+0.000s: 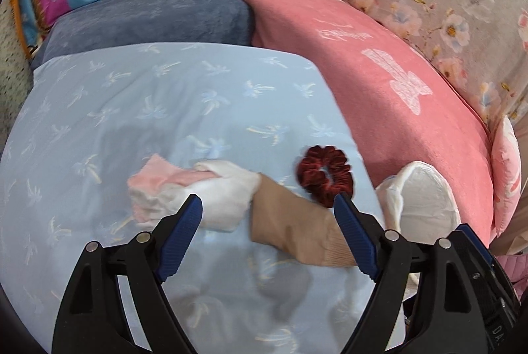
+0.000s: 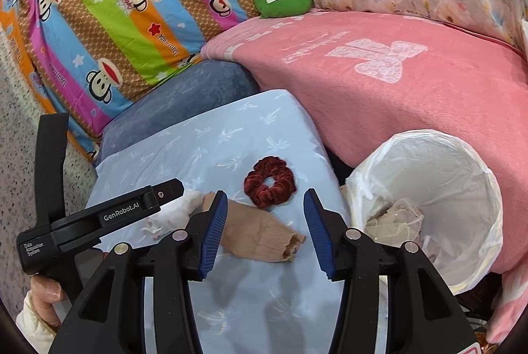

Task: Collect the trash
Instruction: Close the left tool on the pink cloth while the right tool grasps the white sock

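On the blue pillow (image 1: 132,110) lies a crumpled pink-white tissue (image 1: 155,192); both grippers' fingers spread wide, empty.

Velvety scrunchie (image 2: 270,181), ribbed knit sock (image 2: 264,233), glossy plastic bin liner (image 2: 439,156), matt cotton pillowcase (image 1: 165,96).

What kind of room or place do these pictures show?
Most likely a bedroom, seen over a bed. The signs are the light blue pillow, the pink blanket and the cartoon monkey bedding. A bin lined with a white bag stands beside it.
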`<state>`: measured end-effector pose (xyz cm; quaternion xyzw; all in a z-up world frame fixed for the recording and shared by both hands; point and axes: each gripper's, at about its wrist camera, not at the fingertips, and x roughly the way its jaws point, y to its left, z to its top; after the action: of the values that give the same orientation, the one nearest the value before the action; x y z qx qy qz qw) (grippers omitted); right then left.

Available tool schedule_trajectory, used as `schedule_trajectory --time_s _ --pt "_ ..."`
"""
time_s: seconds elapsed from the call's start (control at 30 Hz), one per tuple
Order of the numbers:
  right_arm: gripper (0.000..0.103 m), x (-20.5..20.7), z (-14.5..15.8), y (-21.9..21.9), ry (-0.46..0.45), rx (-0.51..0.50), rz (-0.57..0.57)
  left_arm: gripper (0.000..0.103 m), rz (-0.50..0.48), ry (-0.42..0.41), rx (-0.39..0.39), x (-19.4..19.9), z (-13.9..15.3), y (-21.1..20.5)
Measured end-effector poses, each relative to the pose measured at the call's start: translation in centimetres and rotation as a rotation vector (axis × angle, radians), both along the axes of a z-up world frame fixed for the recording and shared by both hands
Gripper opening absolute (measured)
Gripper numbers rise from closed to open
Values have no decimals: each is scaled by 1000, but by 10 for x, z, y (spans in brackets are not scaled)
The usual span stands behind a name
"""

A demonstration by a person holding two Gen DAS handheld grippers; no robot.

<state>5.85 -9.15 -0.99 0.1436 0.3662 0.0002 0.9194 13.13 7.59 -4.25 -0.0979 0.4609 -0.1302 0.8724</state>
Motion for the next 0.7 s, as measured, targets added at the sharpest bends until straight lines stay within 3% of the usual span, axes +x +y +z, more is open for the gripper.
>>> schedule_trajectory --time_s 0.7 --pt "48 50 -45 94 121 19 173 79 203 103 31 11 -46 113"
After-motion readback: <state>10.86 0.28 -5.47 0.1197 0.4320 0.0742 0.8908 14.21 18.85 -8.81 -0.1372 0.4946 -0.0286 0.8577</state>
